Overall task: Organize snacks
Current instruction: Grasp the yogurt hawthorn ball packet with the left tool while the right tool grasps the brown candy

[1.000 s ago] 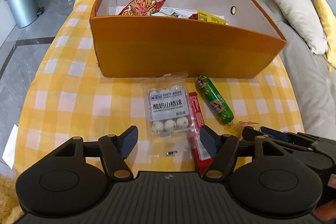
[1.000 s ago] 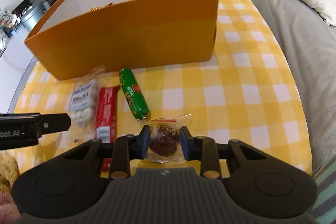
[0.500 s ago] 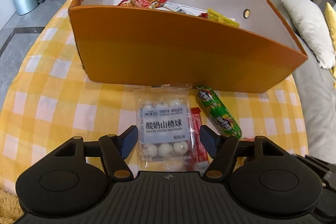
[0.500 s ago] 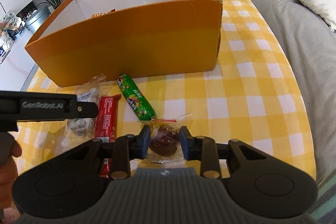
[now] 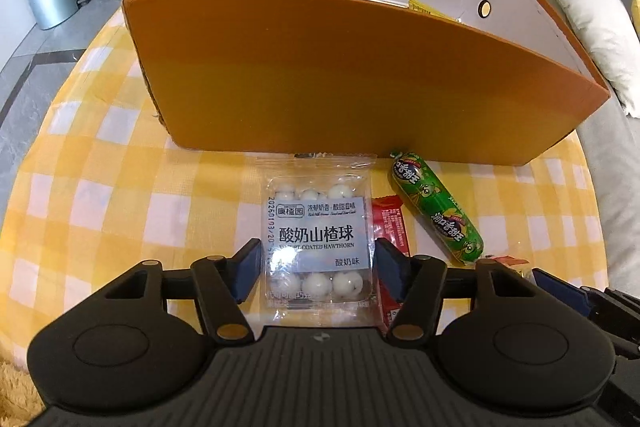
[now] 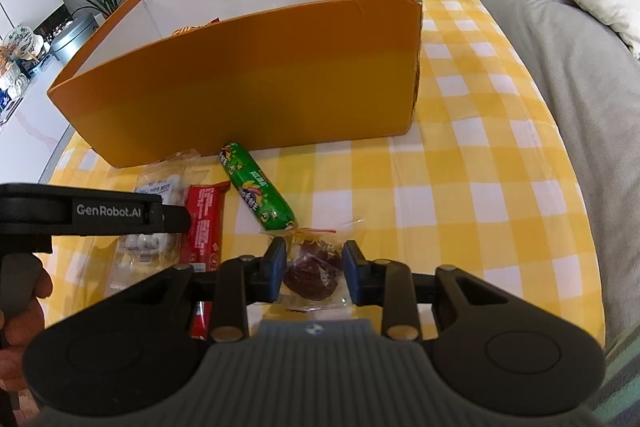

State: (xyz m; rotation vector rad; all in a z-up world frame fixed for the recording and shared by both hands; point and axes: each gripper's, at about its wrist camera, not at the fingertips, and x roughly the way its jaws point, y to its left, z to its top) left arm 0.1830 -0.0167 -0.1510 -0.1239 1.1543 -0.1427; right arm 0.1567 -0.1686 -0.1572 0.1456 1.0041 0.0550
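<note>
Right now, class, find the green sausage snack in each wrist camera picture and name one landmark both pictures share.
Left wrist view: the green sausage snack lies right of centre on the checked cloth, running from the box's base toward lower right.
Right wrist view: the same snack lies left of centre, beside the red bar.
Shared landmark: the orange box just behind it.

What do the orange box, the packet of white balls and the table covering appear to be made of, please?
Orange box: likely cardboard, matte orange outside, pale inside; thin flat walls with folded corners.
Packet of white balls: clear glossy plastic film, its contents visible through it, with a printed label and crimped end seams.
Table covering: probably woven cloth in a yellow-and-white check; soft and matte, draping over the edge.
</note>
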